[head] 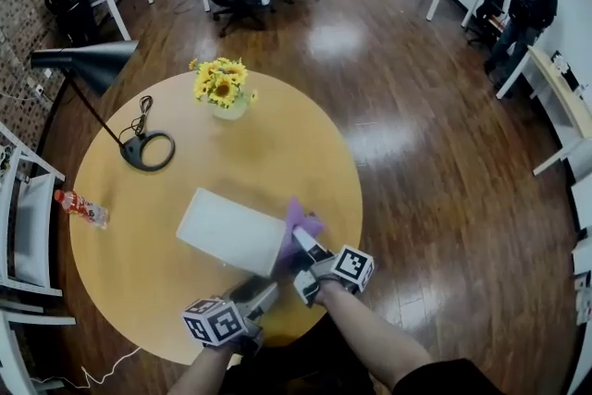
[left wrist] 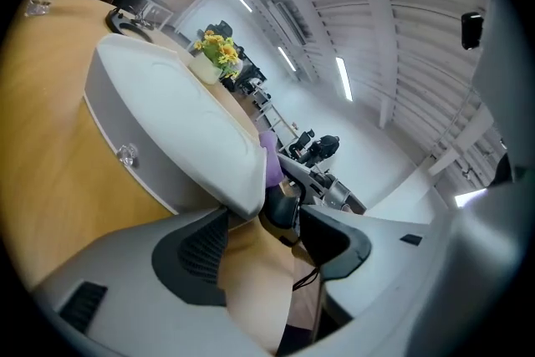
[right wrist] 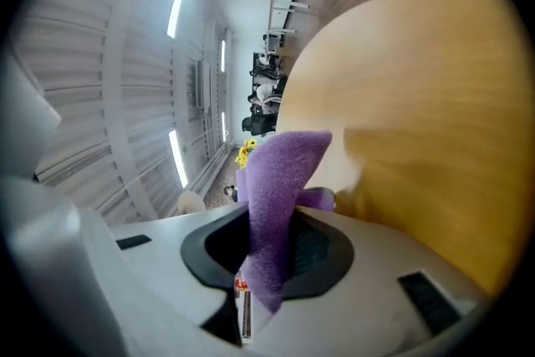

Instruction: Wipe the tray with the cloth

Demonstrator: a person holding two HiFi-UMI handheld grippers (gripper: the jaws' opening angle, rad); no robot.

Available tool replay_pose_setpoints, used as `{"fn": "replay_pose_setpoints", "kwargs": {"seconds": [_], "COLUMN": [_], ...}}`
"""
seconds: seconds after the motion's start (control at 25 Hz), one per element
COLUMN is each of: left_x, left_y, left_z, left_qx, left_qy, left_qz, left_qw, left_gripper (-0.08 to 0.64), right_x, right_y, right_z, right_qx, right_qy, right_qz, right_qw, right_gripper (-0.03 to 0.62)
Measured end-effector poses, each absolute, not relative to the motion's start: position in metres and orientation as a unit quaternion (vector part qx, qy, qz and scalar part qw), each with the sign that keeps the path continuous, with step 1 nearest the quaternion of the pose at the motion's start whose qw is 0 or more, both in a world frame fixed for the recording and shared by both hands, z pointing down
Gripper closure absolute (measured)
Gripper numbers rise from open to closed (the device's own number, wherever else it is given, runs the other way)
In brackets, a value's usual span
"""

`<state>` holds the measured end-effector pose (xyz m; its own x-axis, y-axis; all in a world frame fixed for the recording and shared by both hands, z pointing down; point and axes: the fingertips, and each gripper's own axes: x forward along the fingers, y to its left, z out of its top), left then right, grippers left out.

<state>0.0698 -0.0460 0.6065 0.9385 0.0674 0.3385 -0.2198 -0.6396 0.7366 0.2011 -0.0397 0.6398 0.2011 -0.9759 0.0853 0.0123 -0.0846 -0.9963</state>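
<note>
A white rectangular tray (head: 231,231) lies on the round wooden table (head: 305,153), near its front edge. My right gripper (head: 303,242) is at the tray's right end, shut on a purple cloth (head: 301,219) that sticks up past the tray's rim. In the right gripper view the cloth (right wrist: 284,180) hangs pinched between the pads of that gripper (right wrist: 272,242). My left gripper (head: 262,293) is at the tray's near right corner. In the left gripper view that corner of the tray (left wrist: 180,117) reaches in between the jaws of the gripper (left wrist: 267,234). It touches one finger, and a gap shows to the other.
A vase of sunflowers (head: 222,88) stands at the table's far side. A black desk lamp (head: 143,148) stands at the left, and a plastic bottle (head: 81,208) lies by the left edge. A white chair (head: 23,227) is beside the table. People sit at desks far off.
</note>
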Motion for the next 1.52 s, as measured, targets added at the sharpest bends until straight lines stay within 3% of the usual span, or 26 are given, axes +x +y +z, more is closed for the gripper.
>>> {"fn": "replay_pose_setpoints", "kwargs": {"seconds": [0.28,0.48,0.68,0.88,1.24,1.4,1.52], "left_x": [0.038,0.009,0.019,0.030,0.007,-0.009,-0.014], "left_y": [-0.097,-0.204,-0.257,-0.267,-0.240,-0.224,-0.222], "left_z": [0.580,0.574,0.583,0.600,0.598,0.599,0.601], "left_qx": [0.903,0.927,0.934,0.932,0.927,0.927,0.926], "left_qy": [-0.076,-0.213,-0.245,-0.227,-0.197,-0.198,-0.197], "left_qz": [0.100,0.077,0.111,0.137,0.133,0.125,0.128], "left_qw": [0.411,0.300,0.235,0.246,0.290,0.294,0.295], "left_gripper": [0.299,0.282,0.250,0.245,0.253,0.255,0.255], "right_x": [0.149,0.118,0.086,0.072,0.192,0.188,0.171], "right_y": [-0.026,-0.017,-0.008,-0.003,-0.028,-0.057,-0.052], "right_z": [0.647,0.655,0.668,0.661,0.594,0.603,0.607], "right_qx": [-0.576,-0.576,-0.599,-0.584,-0.673,-0.690,-0.682], "right_qy": [0.429,0.435,0.475,0.523,0.528,0.524,0.528], "right_qz": [-0.478,-0.502,-0.514,-0.521,-0.416,-0.430,-0.432], "right_qw": [0.504,0.476,0.389,0.337,0.307,0.255,0.264], "right_gripper": [0.512,0.512,0.512,0.512,0.511,0.505,0.506]}}
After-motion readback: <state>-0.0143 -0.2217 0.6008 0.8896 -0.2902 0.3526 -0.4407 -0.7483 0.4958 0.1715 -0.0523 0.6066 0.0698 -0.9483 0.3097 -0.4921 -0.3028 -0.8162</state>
